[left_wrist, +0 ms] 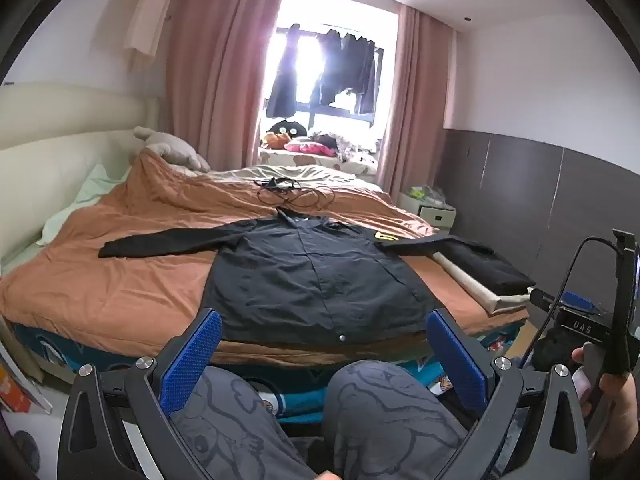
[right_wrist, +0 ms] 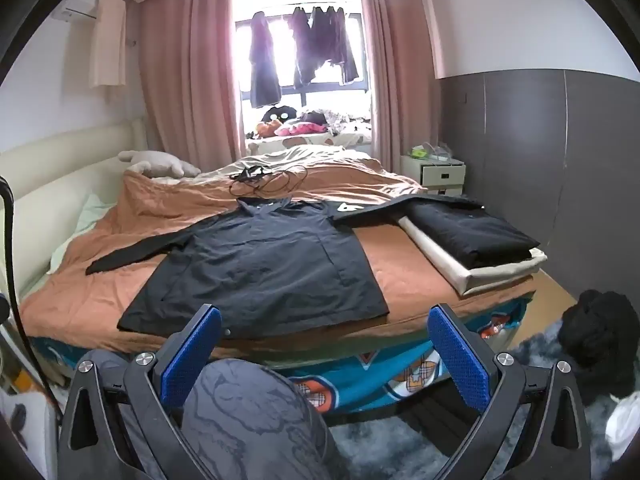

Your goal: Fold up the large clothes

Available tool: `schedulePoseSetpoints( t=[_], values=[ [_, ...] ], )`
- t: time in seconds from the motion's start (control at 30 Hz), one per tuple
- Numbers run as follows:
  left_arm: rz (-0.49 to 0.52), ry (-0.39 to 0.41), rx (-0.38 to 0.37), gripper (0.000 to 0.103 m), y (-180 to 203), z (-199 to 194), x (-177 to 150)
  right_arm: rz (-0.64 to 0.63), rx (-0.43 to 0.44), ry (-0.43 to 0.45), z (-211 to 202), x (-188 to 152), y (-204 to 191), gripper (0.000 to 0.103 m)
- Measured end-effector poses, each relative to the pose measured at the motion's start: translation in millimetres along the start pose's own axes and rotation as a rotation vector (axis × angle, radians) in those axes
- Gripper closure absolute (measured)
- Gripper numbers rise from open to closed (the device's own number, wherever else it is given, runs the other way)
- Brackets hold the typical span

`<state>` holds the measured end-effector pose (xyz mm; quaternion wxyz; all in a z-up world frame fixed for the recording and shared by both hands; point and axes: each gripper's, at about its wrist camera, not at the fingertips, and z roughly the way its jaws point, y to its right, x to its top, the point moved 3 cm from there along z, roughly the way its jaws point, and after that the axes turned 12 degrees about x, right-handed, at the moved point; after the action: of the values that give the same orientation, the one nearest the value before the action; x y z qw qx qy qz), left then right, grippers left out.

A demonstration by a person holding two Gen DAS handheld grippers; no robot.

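Note:
A dark navy jacket (left_wrist: pixel 308 276) lies flat, front up, on the orange-brown bedspread (left_wrist: pixel 120 288), both sleeves spread sideways and its hem at the near edge of the bed. The same jacket (right_wrist: pixel 260 264) fills the middle of the right wrist view. My left gripper (left_wrist: pixel 324 344) hangs in front of the bed, above a person's knees (left_wrist: pixel 384 396), open with nothing between its blue pads. My right gripper (right_wrist: pixel 324 344) is also short of the hem, open and empty. The right gripper's body (left_wrist: pixel 616 320) shows at the right edge of the left wrist view, held by a hand.
A folded black garment on a cream one (right_wrist: pixel 472 236) sits at the bed's right corner, under the jacket's right sleeve. Black cables (right_wrist: pixel 268 180) lie further back on the bed. A nightstand (right_wrist: pixel 436 172) stands by the wall, and dark clothes (right_wrist: pixel 600 320) are piled on the floor.

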<state>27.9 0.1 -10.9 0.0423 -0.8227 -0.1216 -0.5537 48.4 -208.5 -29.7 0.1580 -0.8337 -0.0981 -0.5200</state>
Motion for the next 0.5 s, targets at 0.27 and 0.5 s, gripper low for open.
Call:
schedulePoseSetpoints(
  t=[0.27, 0.5],
  values=[
    [0.003, -0.009, 0.007, 0.000, -1.7, 3.4, -1.1, 0.005, 0.001, -0.003, -2.1, 1.8, -0.1, 0.000],
    [-0.006, -0.006, -0.001, 0.001, -1.5, 0.2, -0.6, 0.006, 0.001, 0.000, -1.2, 1.8, -0.6, 0.000]
  ],
)
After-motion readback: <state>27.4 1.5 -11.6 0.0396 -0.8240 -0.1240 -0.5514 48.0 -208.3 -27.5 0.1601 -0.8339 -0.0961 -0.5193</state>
